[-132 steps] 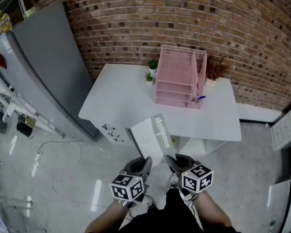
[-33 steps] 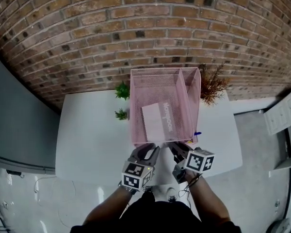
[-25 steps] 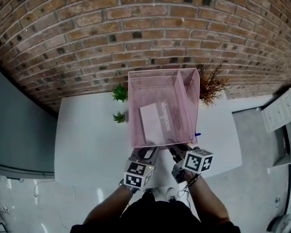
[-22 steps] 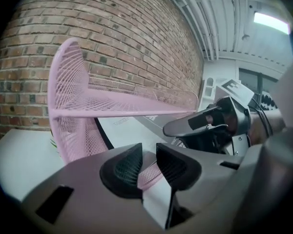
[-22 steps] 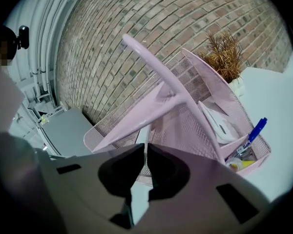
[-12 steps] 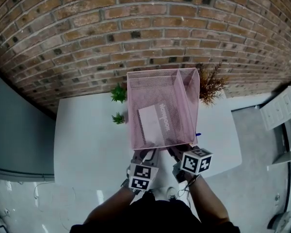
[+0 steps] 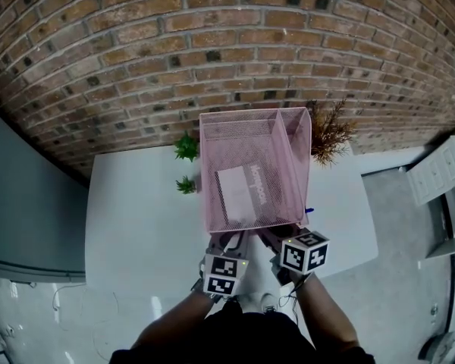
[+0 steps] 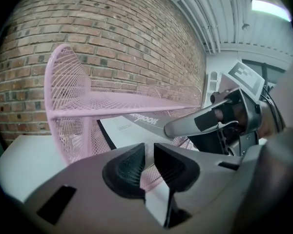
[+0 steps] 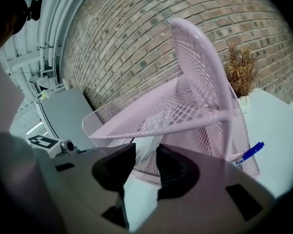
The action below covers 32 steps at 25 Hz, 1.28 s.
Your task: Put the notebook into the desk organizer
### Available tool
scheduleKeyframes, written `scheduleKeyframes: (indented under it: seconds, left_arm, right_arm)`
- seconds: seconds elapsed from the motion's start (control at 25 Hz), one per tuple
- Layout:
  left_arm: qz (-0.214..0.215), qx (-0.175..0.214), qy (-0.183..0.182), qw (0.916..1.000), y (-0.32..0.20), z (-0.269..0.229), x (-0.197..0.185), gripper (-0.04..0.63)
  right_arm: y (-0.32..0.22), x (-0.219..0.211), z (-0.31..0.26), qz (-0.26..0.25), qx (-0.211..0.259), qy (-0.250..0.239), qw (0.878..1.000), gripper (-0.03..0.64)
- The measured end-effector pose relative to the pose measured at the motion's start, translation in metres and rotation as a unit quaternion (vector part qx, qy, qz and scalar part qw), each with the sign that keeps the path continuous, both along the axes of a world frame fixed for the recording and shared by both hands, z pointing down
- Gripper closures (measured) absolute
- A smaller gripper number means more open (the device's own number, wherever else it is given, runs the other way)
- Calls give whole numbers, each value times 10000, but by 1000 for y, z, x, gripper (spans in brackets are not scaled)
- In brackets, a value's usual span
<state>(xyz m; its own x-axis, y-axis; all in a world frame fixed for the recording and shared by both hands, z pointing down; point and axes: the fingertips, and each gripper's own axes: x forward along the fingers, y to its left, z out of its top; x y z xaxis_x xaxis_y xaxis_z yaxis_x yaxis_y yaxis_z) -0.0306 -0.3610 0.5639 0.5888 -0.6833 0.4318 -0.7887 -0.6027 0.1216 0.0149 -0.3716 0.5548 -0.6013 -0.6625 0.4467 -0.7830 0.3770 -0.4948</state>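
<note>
Since about five seconds ago the notebook [image 7: 243,189] has gone from the air in front of the counter [image 7: 136,203] into the pink wire organizer [image 7: 209,150], and in the last half second it has hardly moved. It now lies flat in the wide section of the organizer, under the top mesh shelf, and it shows through the mesh in the middle of the head view. Its grey printed strip is toward the right of the frame. Which lower tray carries it, I cannot tell.

My left claw [image 7: 227,240] and my right claw [image 7: 277,238] sit side by side at the front edge of the organizer, in the lower middle of the frame. In each gripper view a white strip of the notebook stands in the narrow gap between the two dark pads. Both claws are therefore clamped on its near edge.

The organizer stands at the back of the white counter, against the brick wall [image 7: 212,36]. Two small green plants [image 7: 186,146] are just beside it toward the left of the frame, and a dry brown plant [image 7: 330,135] toward the right. A blue pen [image 9: 249,152] sticks out at its lower right corner.
</note>
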Motion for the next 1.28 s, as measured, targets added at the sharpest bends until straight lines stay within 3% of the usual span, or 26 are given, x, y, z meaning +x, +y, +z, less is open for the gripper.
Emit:
scheduleKeyframes:
  seconds: [0.68, 0.84, 0.92, 1.28]
  left_arm:
    - [-469, -192, -22, 9987, -1, -2, -5, 534]
    - [-737, -97, 1, 9972, 12, -13, -5, 534]
    - [-889, -57, 56, 9960, 20, -21, -4, 534]
    - [-1676, 272, 284, 9851, 85, -67, 3, 534]
  right_arm:
    - [35, 47, -23, -64, 324, 223, 9992, 479]
    - [43, 52, -37, -337, 608, 276, 9972, 512]
    - [48, 54, -47, -486, 839, 292, 9949, 610]
    - [89, 56, -82, -1415, 1523, 185, 9780, 614]
